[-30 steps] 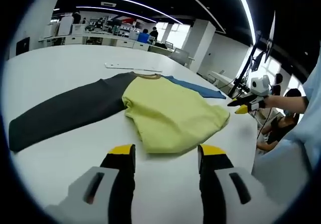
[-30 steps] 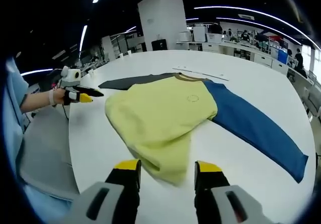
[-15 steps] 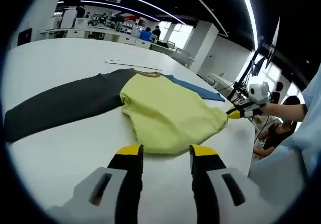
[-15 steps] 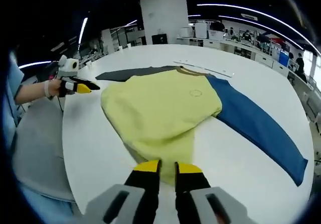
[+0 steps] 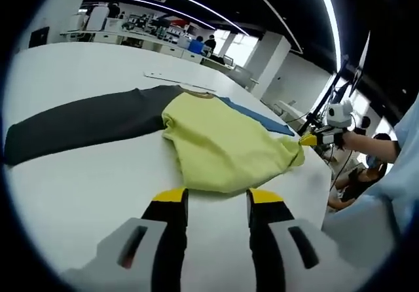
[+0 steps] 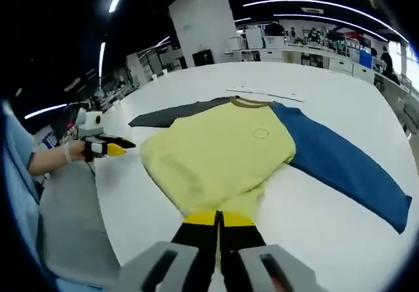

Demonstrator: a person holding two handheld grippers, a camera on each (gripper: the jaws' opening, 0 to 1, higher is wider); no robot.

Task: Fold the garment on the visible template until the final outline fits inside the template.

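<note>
Yellow-bodied garment point(image 6: 219, 154) rumpled, sleeves dark and blue; right gripper point(image 6: 218, 219) jaws pinch hem; left gripper point(image 5: 211, 196) jaws apart.

Long ceiling light strips point(image 5: 196, 7) glow overhead against a dark ceiling, and the white desk point(image 5: 72, 187) reflects them brightly, nearly washed out. Shadows are soft and faint. Fisheye curvature bends straight lines toward the edges; the far office background is small and slightly blurred
</note>
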